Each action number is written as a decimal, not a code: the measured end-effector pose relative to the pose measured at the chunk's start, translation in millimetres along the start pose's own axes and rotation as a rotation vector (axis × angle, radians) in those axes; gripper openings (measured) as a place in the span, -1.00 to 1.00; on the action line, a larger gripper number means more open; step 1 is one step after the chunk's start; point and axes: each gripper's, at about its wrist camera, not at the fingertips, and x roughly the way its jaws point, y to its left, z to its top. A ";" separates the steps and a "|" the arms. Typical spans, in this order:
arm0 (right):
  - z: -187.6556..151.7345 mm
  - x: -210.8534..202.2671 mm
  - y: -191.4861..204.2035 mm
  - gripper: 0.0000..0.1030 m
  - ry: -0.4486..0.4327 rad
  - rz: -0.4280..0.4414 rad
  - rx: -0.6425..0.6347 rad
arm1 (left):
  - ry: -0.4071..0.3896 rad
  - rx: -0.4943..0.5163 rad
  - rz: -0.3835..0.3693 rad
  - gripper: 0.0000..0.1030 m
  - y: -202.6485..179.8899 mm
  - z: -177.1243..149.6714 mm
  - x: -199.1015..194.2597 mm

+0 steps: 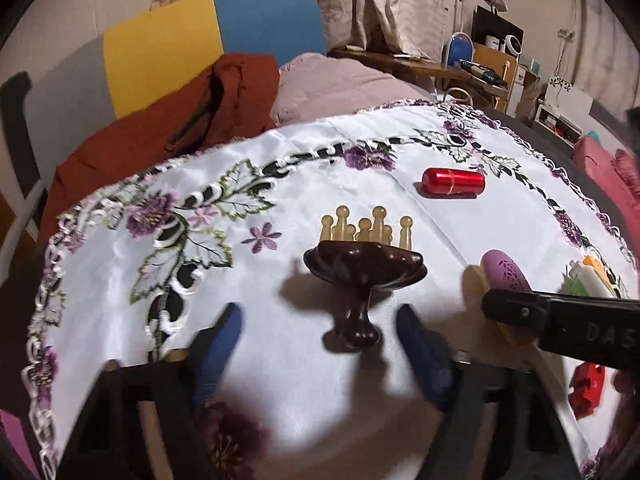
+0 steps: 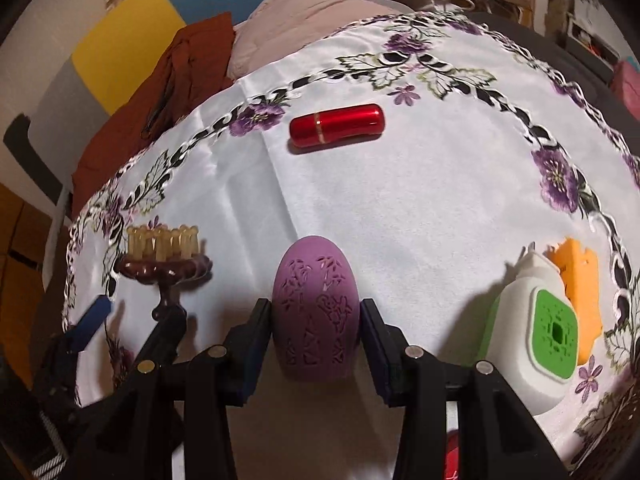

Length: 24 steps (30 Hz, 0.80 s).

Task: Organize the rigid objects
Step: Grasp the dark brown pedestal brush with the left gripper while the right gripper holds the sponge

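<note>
Left wrist view: my left gripper [image 1: 320, 340] points down at the brown massage brush [image 1: 362, 276], its blue fingers [image 1: 222, 344] standing either side of the knob handle without touching it.
Left tongs: half-wide, nothing held; the pads are clear of the handle on both sides.
Why so: I judge I am lined up on the handle because it is the narrowest, firmest part, and the amber prongs point up and away from me.
Right wrist view: my right gripper [image 2: 316, 328] clamps the purple egg-shaped case [image 2: 314, 312] across its belly, a pad flat on each side.
Right tongs: narrow, holding the purple case, narrow end pointing away.
Why so: gripping the widest part should keep a rounded shell from slipping out, as I judge it.
Where the things are: all on the embroidered tablecloth [image 2: 400, 208]. The brush is to the left of the purple case; the red capsule tube [image 2: 338, 126] lies on its side farther back, well apart from both; the white and green box [image 2: 532, 328] lies at the right with an orange plastic piece [image 2: 580, 284] touching its far side.
Red plastic piece: [image 1: 586, 388] near the right edge of the left wrist view, partly hidden.
Writing: only "DAS" on my right gripper's black arm [image 1: 568, 320], cut off by the frame.
Labels on the objects: none I can read; the purple case bears a cut-out leaf pattern, no words.
Background: a rust-red jacket [image 1: 168, 120] lies beyond the cloth.
</note>
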 end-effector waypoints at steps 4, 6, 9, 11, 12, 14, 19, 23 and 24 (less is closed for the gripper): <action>0.2 1.1 0.7 -0.13 0.001 0.002 0.005 | 0.029 0.041 -0.032 -0.08 -6.3 0.9 12.1; 0.4 1.4 -0.2 -0.13 0.002 0.006 0.009 | 0.025 0.055 -0.052 -0.32 -8.2 1.3 12.2; 1.0 1.9 -1.0 -0.13 0.002 0.011 0.014 | 0.020 0.072 -0.066 -0.53 -10.9 0.6 10.5; 0.9 1.7 -1.6 -0.13 0.002 0.013 0.019 | 0.022 0.068 -0.068 -0.53 -10.6 -0.7 8.1; 0.9 1.7 -1.9 -0.13 0.002 0.015 0.020 | 0.019 0.052 -0.077 -0.53 -8.7 -1.4 5.2; 1.0 1.6 -1.9 -0.13 0.002 0.016 0.023 | 0.006 0.025 -0.085 -0.53 -4.6 -2.3 -2.0; 1.1 1.8 -1.2 -0.13 -0.001 0.013 0.022 | -0.070 -0.028 -0.109 -0.53 4.6 -2.6 -37.3; 1.1 1.9 -0.3 -0.13 0.000 0.012 0.018 | -0.097 -0.050 -0.133 -0.53 7.2 -1.4 -53.0; 1.1 2.0 0.0 -0.13 0.000 0.013 0.017 | -0.098 -0.050 -0.127 -0.53 7.1 -1.8 -53.1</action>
